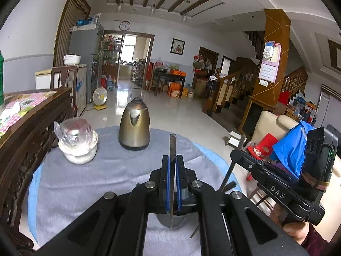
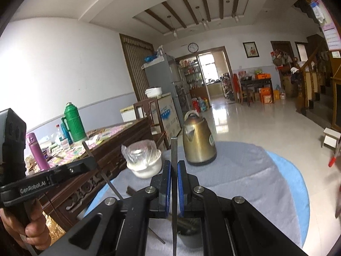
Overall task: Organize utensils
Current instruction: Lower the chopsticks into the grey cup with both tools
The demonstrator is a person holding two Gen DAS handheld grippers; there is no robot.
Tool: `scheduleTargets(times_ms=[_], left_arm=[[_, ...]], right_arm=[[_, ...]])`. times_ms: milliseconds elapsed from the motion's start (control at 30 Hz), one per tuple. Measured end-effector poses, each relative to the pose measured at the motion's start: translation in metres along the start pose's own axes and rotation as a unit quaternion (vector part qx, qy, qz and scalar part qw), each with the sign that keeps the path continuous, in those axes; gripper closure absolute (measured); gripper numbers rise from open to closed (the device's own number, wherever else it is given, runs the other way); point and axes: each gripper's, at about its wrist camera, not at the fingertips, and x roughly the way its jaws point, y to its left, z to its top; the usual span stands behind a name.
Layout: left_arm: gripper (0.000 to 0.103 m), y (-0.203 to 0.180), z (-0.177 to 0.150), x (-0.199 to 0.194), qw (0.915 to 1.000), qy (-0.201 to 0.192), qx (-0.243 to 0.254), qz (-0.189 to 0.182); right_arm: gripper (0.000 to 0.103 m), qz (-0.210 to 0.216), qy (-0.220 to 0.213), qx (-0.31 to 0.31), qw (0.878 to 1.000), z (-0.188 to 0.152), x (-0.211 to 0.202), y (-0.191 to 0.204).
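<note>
A: In the left wrist view, what did the left gripper (image 1: 172, 162) have?

B: Its blue-padded jaws were pressed onto a thin, flat, grey metal utensil (image 1: 172, 147), held upright; the blunt top rose above the fingers, and the lower end hung over a dark metal cup (image 1: 170, 220) on the grey cloth (image 1: 106, 170). Whether the tip sat inside the cup, I couldn't tell.

A: And around it?

B: A bronze kettle (image 1: 134, 125) and a white bowl (image 1: 78, 149) with wrapped glass stood farther back. The right gripper (image 1: 240, 149) was off to the right, pinching a second slim utensil (image 1: 229, 175), tilted.

A: The right wrist view?

B: The same: the right gripper (image 2: 174, 166) was clamped on a straight, dull grey strip (image 2: 174, 149), above the dark cup (image 2: 187, 232). At the left, a hand (image 2: 25, 230) held the left gripper (image 2: 89, 162), closed on its slanted utensil (image 2: 108, 181).
</note>
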Motion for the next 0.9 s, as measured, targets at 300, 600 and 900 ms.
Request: scheduleTargets(times_ms=[300, 600, 900], left_arm=[[0.098, -0.013, 0.027, 0.0, 0.9994, -0.034, 0.006, -0.005], [0.098, -0.012, 0.01, 0.027, 0.9995, -0.031, -0.01, 0.005], [0.098, -0.009, -0.018, 0.048, 0.9996, 0.005, -0.023, 0.018]], right_arm=[[0.097, -0.039, -0.057, -0.01, 0.998, 0.028, 0.006, 0.003], [0.097, -0.078, -0.051, -0.017, 0.995, 0.008, 0.033, -0.001], [0.096, -0.076, -0.03, -0.014, 0.997, -0.01, 0.034, -0.005]])
